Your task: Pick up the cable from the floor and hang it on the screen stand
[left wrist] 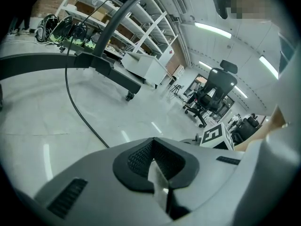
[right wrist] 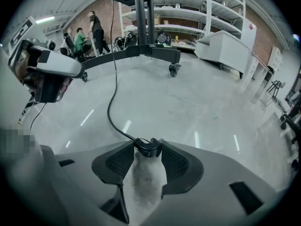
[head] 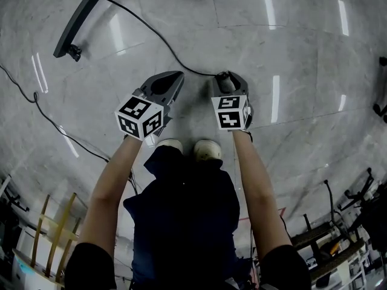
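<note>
Right gripper point(right wrist: 148, 144) jaws narrow around black plug point(right wrist: 148, 148) at cable point(right wrist: 112, 91) end. Pads seem to touch both its sides, but firmness of grip hard to judge. Tips tilted steeply down at floor point(right wrist: 207, 107), probably to pinch plug where it lies. Left gripper point(left wrist: 151, 141) jaws closed together, empty, held just beside right, likely ready to take slack. Cable thin, black, round, limp. It runs in loose curve across floor from plug toward wheeled stand point(right wrist: 141, 41). Nothing hung yet.
</note>
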Motion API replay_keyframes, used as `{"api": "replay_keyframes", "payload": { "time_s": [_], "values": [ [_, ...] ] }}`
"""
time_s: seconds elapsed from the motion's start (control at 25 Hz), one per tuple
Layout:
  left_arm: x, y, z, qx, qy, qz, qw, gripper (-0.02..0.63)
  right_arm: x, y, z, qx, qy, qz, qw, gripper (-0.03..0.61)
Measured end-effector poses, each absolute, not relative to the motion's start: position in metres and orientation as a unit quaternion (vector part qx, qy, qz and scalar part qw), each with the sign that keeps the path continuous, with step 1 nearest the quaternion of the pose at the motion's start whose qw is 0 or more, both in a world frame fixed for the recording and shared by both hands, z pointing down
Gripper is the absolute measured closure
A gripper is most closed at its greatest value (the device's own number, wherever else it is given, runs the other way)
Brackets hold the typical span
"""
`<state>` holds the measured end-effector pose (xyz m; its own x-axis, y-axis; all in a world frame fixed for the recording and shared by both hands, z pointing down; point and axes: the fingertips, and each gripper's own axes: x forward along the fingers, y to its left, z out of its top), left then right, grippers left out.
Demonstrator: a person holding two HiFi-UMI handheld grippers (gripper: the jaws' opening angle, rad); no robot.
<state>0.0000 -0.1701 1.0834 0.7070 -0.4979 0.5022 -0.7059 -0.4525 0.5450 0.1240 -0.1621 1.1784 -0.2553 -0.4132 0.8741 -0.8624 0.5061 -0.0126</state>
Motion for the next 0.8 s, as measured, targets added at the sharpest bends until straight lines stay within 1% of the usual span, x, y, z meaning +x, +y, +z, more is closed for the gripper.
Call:
{"api": "replay_keyframes", "payload": {
  "time_s": [0.28, 0.4, 0.68, 0.8],
  "values": [
    [-0.007, -0.168, 1.065, 0.831, -0.369, 0.137, 0.393, 0.611, 0.11, -0.167, 1.138, 0.434, -0.765, 0.25, 0.405, 0.381],
    [-0.008, -0.164, 1.043, 0.831, -0.368, 0.134, 0.395, 0.611, 0.105, -0.168, 1.109, 0.44, -0.769, 0.248, 0.391, 0.382],
    [-0.004, -0.172, 0.977, 0.826, -0.379, 0.111, 0.402, 0.611, 0.106, -0.181, 1.028, 0.452, -0.777, 0.204, 0.388, 0.382],
    [0.003, -0.174, 0.943, 0.834, -0.374, 0.109, 0.391, 0.611, 0.11, -0.185, 0.989, 0.462, -0.778, 0.191, 0.381, 0.38]
  ]
}}
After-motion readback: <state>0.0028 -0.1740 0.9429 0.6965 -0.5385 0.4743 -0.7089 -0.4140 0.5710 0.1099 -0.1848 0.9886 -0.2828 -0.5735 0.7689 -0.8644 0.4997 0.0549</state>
